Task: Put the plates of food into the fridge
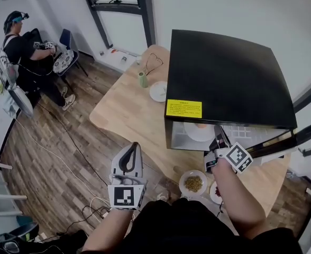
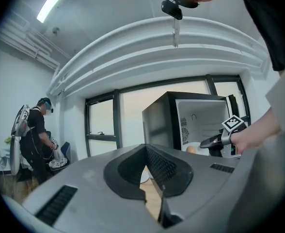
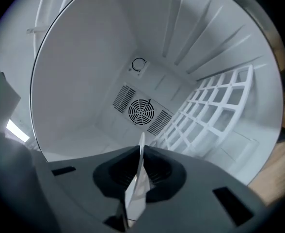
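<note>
Right gripper (image 1: 219,142) jaws are clamped on the rim of the white plate (image 1: 199,133). The gripper is rolled on its side, presumably to keep the food level, and the plate is already inside the open fridge (image 1: 229,73) on the table's (image 1: 129,115) right end. Left gripper (image 1: 131,150) is closed on nothing and held off the table's near-left edge, likely just keeping clear. A plate of brown food (image 1: 193,183) waits at the near edge.

Lab: floor cables (image 1: 65,136), second headset-wearing person (image 1: 26,52)
</note>
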`<state>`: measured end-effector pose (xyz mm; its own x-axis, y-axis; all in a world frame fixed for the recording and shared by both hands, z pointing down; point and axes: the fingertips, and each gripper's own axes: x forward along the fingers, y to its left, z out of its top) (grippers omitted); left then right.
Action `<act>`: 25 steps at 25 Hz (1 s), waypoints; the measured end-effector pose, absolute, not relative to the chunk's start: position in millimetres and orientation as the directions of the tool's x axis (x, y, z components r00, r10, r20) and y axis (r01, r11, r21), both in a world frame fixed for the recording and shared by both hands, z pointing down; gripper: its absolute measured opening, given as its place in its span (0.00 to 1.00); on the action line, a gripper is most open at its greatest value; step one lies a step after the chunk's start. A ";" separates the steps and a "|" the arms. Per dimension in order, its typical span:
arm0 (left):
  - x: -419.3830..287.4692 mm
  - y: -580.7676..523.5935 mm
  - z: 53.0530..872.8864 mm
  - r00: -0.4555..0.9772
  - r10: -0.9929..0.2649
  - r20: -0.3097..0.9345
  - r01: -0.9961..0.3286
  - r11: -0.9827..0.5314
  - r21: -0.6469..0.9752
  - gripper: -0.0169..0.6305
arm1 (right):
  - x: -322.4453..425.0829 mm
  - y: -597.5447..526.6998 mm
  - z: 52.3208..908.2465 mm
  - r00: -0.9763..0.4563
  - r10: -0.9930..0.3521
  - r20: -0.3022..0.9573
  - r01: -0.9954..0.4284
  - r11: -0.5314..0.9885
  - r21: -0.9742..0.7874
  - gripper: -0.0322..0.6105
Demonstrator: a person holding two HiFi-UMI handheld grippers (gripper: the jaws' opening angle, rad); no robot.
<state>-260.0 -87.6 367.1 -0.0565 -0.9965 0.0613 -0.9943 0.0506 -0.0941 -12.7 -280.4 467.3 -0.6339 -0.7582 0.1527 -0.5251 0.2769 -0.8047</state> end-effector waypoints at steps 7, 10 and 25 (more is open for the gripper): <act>-272.6 -65.1 354.1 -0.099 -0.995 0.031 -0.992 0.096 -0.085 0.03 | -40.4 -290.4 470.1 -0.618 -0.744 0.255 -0.680 0.342 -0.649 0.11; -277.0 -57.3 354.5 -0.112 -0.993 0.029 -0.991 0.109 -0.072 0.03 | -46.5 -289.0 473.4 -0.583 -0.742 0.331 -0.774 0.383 -0.505 0.16; -209.9 -102.0 375.7 0.146 -0.989 0.018 -0.988 -0.146 -0.042 0.03 | 37.5 -234.8 442.2 -0.577 -0.796 0.183 -0.774 0.462 -0.432 0.30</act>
<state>-209.9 -102.0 375.7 0.1455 -0.9892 0.0182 -0.9884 -0.1462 -0.0416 37.5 -234.8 442.2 -0.5771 -0.7959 0.1829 -0.7743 0.4621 -0.4324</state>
